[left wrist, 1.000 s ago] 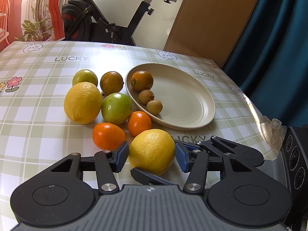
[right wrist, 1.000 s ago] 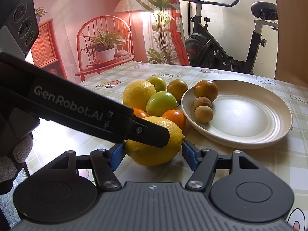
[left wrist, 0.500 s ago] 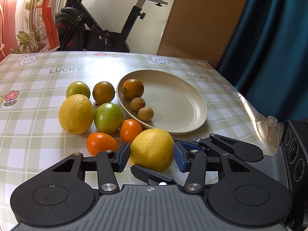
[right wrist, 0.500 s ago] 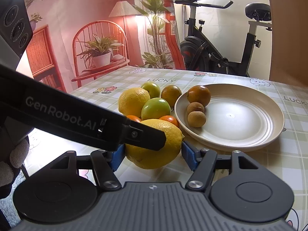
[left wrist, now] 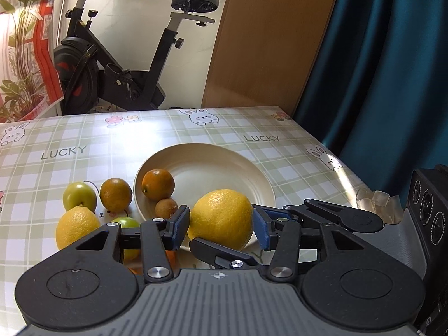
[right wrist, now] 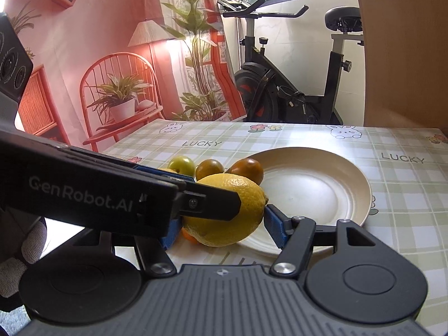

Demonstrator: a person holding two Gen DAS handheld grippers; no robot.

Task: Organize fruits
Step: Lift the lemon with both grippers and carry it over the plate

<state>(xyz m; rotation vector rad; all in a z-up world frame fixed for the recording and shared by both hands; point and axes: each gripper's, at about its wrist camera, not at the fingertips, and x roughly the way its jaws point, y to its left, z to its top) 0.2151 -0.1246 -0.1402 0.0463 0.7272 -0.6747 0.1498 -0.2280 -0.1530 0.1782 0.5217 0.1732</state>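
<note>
- On the left of the checked tablecloth (left wrist: pixel 70 140), a green fruit (left wrist: pixel 79 196) and a second lemon (left wrist: pixel 77 229) lie loose, not yet sorted.
- Just beside them are a dark orange (left wrist: pixel 115 195) and another green fruit (left wrist: pixel 126 222), the latter half hidden behind the left gripper's finger. Both are still off the plate. A bit of a small orange fruit (left wrist: pixel 171 255) shows under the same finger.
- The cream plate (left wrist: pixel 224 165) holds an orange (left wrist: pixel 157 184) and a small brown fruit (left wrist: pixel 166 208) at its left edge. The rest of the dish is bare, so most of the sorting seems to be still ahead.
- The left gripper (left wrist: pixel 221 225) is clenched on the big lemon (left wrist: pixel 224 210), with a blue pad pressing on each side.
- The right gripper (right wrist: pixel 222 228) clamps the same lemon crosswise, with one of its fingers running beneath the fruit in the left wrist view.
- The lemon hangs off the cloth at the near rim of the plate. It likely goes onto the plate next, and at least five fruits remain after it.
</note>
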